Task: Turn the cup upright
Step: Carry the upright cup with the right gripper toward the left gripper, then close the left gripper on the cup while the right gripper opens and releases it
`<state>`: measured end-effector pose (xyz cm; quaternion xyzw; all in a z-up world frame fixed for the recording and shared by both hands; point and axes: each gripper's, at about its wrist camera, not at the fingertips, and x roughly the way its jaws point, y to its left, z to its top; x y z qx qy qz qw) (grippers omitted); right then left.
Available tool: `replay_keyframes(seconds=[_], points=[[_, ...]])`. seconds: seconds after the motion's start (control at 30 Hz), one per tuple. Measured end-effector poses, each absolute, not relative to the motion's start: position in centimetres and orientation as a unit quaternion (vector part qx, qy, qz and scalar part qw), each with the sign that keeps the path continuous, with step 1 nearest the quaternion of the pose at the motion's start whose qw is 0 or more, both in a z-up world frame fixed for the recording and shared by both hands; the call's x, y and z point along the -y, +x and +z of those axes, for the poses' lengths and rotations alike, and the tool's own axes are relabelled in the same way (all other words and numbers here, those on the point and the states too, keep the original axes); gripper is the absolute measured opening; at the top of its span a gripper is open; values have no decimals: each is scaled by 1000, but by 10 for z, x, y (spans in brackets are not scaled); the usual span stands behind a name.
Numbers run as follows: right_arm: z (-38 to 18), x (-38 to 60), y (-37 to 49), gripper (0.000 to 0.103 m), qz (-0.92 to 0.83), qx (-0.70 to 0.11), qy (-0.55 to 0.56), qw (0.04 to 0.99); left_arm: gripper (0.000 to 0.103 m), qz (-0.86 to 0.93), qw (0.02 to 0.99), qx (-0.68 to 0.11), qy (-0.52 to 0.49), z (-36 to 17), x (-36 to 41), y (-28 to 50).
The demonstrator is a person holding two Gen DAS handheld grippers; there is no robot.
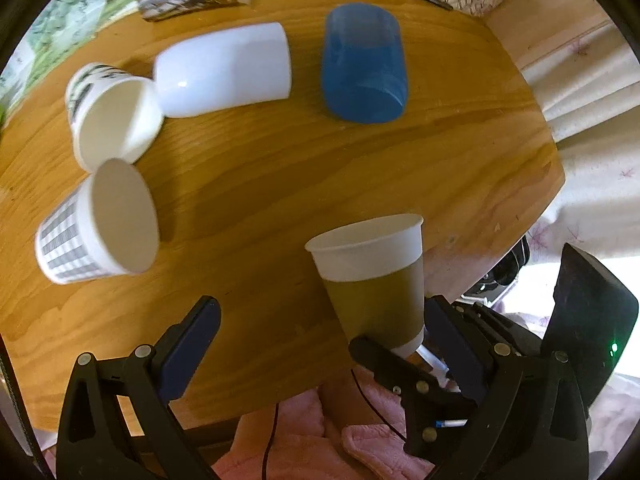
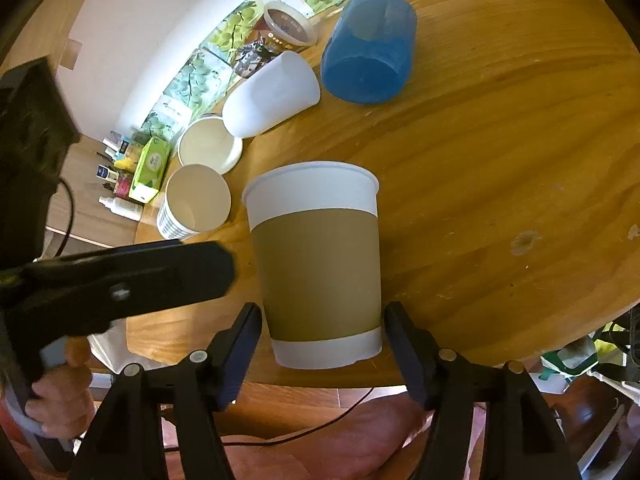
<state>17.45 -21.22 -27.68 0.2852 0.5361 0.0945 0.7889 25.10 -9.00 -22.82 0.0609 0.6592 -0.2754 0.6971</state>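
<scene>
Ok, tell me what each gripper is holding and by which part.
The right gripper holds the brown-sleeved paper cup by its lower sides near the base. The left gripper holds nothing.

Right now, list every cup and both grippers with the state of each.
Brown-sleeved cup: upright, between the right gripper's fingers.
Blue cup: on its side.
White cup: on its side.
Leaf-print cup: on its side.
Striped cup: on its side.
Right gripper: shut on the brown-sleeved cup.
Left gripper: open, holding nothing.
</scene>
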Motion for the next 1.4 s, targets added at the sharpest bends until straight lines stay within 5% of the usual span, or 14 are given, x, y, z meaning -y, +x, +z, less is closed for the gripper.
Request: replay_keyframes(seconds=[0.83, 1.4], points=[[-262, 229, 152, 68, 65, -546, 262, 793, 101, -273, 659, -699, 46, -250, 125, 271], [-248, 241, 137, 68, 76, -555, 212, 801, 73, -218, 664, -715, 9, -241, 129, 267]])
